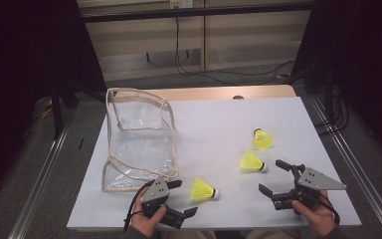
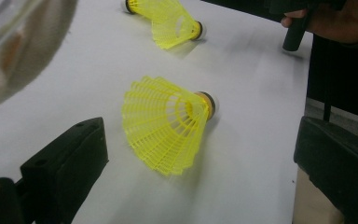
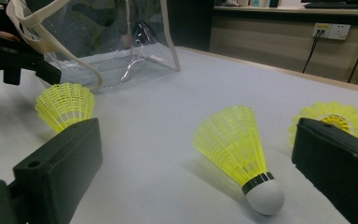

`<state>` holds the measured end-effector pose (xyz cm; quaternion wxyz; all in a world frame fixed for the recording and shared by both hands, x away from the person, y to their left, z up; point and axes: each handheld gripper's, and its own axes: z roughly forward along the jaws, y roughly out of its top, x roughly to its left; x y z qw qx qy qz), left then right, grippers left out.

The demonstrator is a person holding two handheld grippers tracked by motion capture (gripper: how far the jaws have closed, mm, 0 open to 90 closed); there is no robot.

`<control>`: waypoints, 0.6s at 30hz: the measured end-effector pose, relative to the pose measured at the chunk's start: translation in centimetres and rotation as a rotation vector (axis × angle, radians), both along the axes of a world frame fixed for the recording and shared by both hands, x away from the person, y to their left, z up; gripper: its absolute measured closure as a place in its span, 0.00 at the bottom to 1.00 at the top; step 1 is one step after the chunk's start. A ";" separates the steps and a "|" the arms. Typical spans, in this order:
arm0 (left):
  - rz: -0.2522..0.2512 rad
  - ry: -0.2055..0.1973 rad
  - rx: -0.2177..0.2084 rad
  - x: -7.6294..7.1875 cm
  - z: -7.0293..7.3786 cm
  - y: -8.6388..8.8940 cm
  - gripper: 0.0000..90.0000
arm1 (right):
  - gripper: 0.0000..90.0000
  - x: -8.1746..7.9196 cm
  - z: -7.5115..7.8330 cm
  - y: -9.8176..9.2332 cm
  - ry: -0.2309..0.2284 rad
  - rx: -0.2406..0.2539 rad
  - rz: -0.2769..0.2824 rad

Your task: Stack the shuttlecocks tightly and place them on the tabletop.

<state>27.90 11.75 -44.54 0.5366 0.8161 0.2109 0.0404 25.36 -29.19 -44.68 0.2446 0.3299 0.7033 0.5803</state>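
Note:
Three yellow plastic shuttlecocks lie on the white table top [image 1: 214, 119]. The nearest shuttlecock [image 1: 203, 189] [image 2: 168, 123] rests on its side right in front of my open left gripper [image 1: 185, 197] [image 2: 200, 154], between its spread jaws and untouched. A second shuttlecock [image 1: 252, 162] [image 3: 235, 144] lies with its white cork towards my open right gripper [image 1: 271, 176] [image 3: 198, 154], just ahead of its jaws. The third shuttlecock [image 1: 262, 140] [image 3: 335, 116] stands farther back, partly behind the right jaw in the right gripper view. A clear plastic bag [image 1: 139, 139] [image 3: 112, 46] with beige trim stands open at the left.
The table's front edge runs close under both hands. A strip of wooden table [image 1: 204, 92] shows behind the white top. Metal rails [image 1: 345, 149] run along both sides, and cables [image 1: 229, 72] lie on the floor beyond.

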 end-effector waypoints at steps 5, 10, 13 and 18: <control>0.008 0.000 0.003 0.0 0.0 -0.6 0.03 | 0.01 0.0 0.0 0.0 -0.001 0.000 0.000; 0.029 0.002 0.014 -0.1 -0.1 -1.2 0.03 | 0.01 0.0 0.0 0.0 -0.002 0.000 0.000; 0.025 0.004 0.015 -0.1 -0.1 -1.4 0.03 | 0.02 0.0 0.0 0.0 0.000 -0.001 0.002; 0.018 0.025 0.015 -0.1 -0.3 -1.9 0.04 | 0.02 0.0 0.0 0.0 -0.006 0.000 0.004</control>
